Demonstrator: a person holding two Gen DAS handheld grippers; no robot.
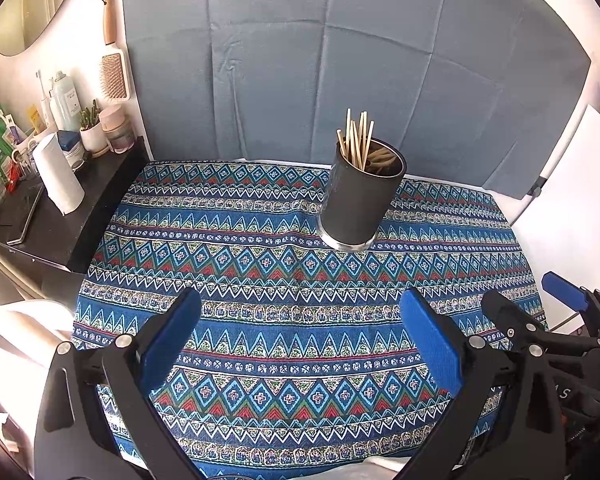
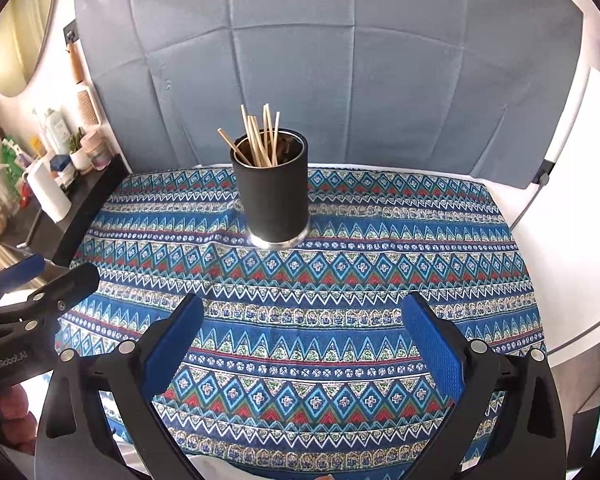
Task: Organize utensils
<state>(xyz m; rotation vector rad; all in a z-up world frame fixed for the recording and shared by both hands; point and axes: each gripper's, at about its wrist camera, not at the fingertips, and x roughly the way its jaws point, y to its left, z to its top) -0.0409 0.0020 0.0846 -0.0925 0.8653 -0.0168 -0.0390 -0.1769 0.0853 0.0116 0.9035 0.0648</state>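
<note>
A black cylindrical holder stands upright at the back of the patterned blue cloth. Several wooden chopsticks stick up out of it. My left gripper hovers open over the near half of the cloth, nothing between its blue pads. My right gripper is open too, likewise with nothing held. Each gripper shows in the other's view: the right gripper at the right edge, the left gripper at the left edge. Both are well short of the holder.
A grey fabric backdrop rises behind the table. A black shelf on the left carries a paper towel roll, bottles, jars and a small plant. A white board leans at the right. A hairbrush hangs on the wall.
</note>
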